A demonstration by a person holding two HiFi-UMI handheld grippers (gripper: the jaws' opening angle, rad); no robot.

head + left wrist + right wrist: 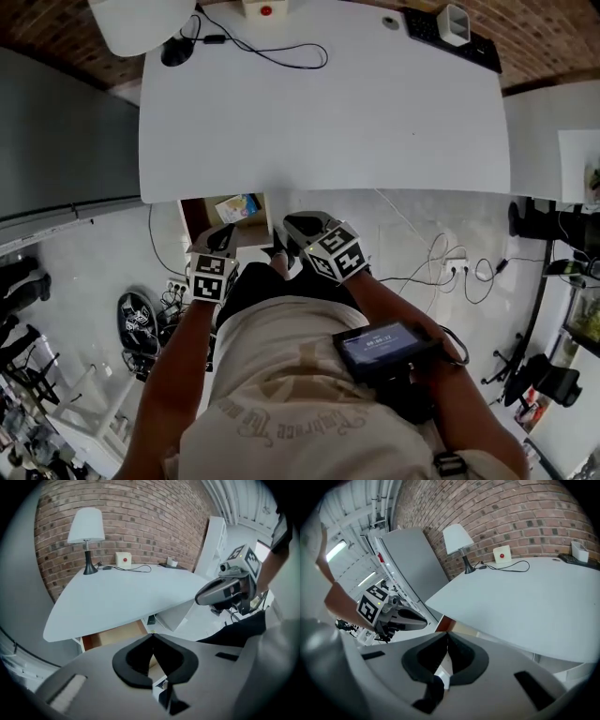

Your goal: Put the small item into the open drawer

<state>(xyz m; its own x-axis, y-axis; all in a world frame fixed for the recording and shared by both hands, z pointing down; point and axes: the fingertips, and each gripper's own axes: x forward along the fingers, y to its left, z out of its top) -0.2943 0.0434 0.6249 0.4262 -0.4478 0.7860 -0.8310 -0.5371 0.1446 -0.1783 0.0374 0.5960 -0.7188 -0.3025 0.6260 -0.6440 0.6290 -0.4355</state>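
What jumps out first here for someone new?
The big white desk fills the head view's upper half, with a white lamp at its far left corner. Under its front edge an open drawer shows a colourful item inside, and the left gripper and right gripper, both shut and empty, hang near its front.
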